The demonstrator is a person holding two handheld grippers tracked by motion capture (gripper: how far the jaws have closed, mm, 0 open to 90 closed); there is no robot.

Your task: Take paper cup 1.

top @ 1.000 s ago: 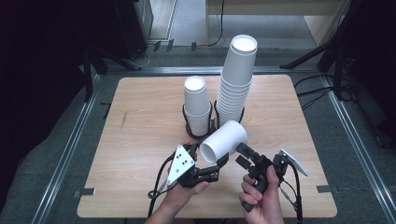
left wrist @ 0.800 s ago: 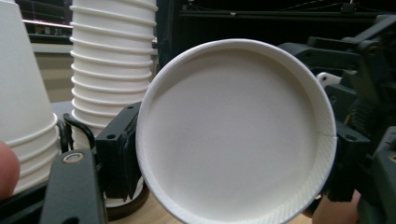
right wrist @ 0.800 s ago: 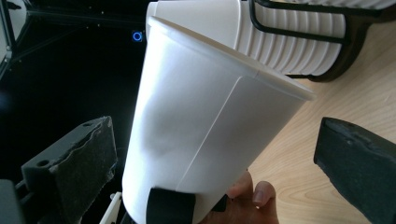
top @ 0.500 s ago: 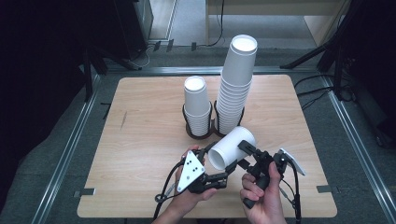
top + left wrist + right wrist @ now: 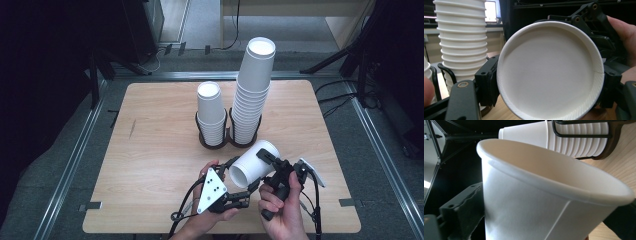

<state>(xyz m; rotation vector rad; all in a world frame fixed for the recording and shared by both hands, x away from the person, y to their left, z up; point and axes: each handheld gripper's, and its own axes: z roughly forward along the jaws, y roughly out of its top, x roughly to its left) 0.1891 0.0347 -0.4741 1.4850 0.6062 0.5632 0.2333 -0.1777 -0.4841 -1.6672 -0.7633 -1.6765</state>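
A white paper cup (image 5: 252, 165) lies on its side above the table's front, its mouth toward my left gripper (image 5: 240, 179). That gripper is shut on the cup's wall just behind the rim. In the left gripper view the cup (image 5: 549, 70) shows its open mouth, with a black pad on each side. My right gripper (image 5: 270, 167) straddles the cup's base end from the right. Its jaws have just been closing with the cup (image 5: 536, 207) between them, and they stand open around it.
On the wooden table (image 5: 150, 150), past the hands, stand a short stack of cups (image 5: 211, 112) and a tall stack (image 5: 255, 90), each in a dark wire holder. The tall stack (image 5: 461, 42) is close on the left in the left gripper view.
My left hand has carried the cup to the right and a little toward the table's front edge. The right hand has stayed, and its jaws now reach around the cup's base.
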